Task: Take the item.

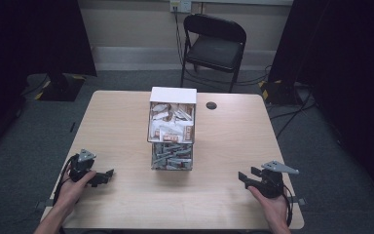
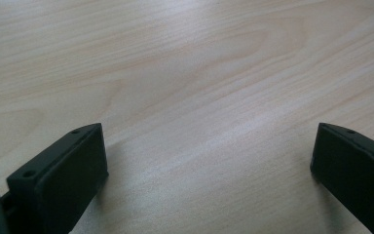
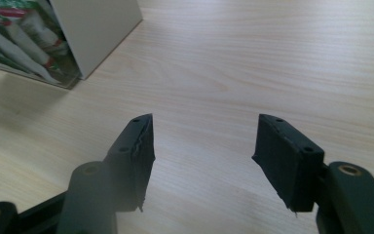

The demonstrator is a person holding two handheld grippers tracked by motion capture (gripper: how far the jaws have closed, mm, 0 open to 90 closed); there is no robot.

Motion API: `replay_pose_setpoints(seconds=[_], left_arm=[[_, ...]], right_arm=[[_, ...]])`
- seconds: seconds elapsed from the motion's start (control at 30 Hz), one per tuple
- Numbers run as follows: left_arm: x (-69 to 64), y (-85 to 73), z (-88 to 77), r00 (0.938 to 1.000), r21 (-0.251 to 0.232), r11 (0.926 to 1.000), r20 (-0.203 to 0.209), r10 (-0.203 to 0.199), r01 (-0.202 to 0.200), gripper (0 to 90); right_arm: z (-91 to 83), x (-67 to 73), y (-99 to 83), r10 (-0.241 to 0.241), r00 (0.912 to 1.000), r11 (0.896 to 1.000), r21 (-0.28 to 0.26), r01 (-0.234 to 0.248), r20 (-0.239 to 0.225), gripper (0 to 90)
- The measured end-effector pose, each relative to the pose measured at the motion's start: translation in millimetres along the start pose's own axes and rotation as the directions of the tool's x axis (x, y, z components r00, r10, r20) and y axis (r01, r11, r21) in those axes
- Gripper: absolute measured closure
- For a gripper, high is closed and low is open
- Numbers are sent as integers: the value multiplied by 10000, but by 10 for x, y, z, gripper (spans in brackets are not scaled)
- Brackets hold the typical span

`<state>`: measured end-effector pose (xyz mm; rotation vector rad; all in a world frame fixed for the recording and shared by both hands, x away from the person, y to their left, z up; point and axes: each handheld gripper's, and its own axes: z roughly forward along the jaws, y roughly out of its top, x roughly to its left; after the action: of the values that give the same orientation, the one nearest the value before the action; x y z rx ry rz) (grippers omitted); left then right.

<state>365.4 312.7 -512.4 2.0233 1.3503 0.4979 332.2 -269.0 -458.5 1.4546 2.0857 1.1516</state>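
Clear plastic two-tier dispenser box [image 1: 172, 129] with a white top panel, packed with small sachets above and grey-wrapped packets below, stands upright at the middle of the pale wood-grain counter [image 1: 117, 122], well apart from both tools. In the right gripper view its near corner [image 3: 53, 44] sits far to the left of the jaws, not between them, so a straight reach from here would, I judge, miss the box or clip its side and shove it across the smooth top; a light box like this could also tip if struck high. The right tool [image 1: 247, 176] lies near the right near edge, pointing left toward the box and held low over the wood, the right hand [image 1: 271, 204] wrapped around its body from below; its jaws stand partly apart with nothing between them. The left tool [image 1: 102, 176] rests near the left near edge, pointing right, gripped by the left hand [image 1: 72, 187]; in the left gripper view its jaws stand wide apart over bare wood, empty. A small black round disc [image 1: 211, 105] lies on the far part of the counter just right of the box, and a black folding chair [image 1: 214, 46] stands beyond the far edge.
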Motion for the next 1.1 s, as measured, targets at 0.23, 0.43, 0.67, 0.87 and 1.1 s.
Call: replay_pose_setpoints(seconds=[0.23,0.43,0.67,0.87,1.1], left_arm=[[0,0,0,10000,4,10000,3,1,-1,0],[0,0,0,10000,0,10000,-3,3,-3,0],[0,0,0,10000,3,10000,0,4,-4,0],[0,0,0,10000,4,10000,-2,3,-3,0],[0,0,0,10000,4,10000,1,2,-2,0]], right_arm=[[-34,131,78,-431,9974,9991,-88,427,-580,464],[-72,219,141,-800,9925,9967,-181,787,-929,509],[-73,350,196,-1198,9844,9928,-164,1187,-1287,535],[-43,485,274,-1454,9741,9894,-216,1438,-1729,554],[19,661,342,-1848,9595,9826,-234,1841,-2128,565]])
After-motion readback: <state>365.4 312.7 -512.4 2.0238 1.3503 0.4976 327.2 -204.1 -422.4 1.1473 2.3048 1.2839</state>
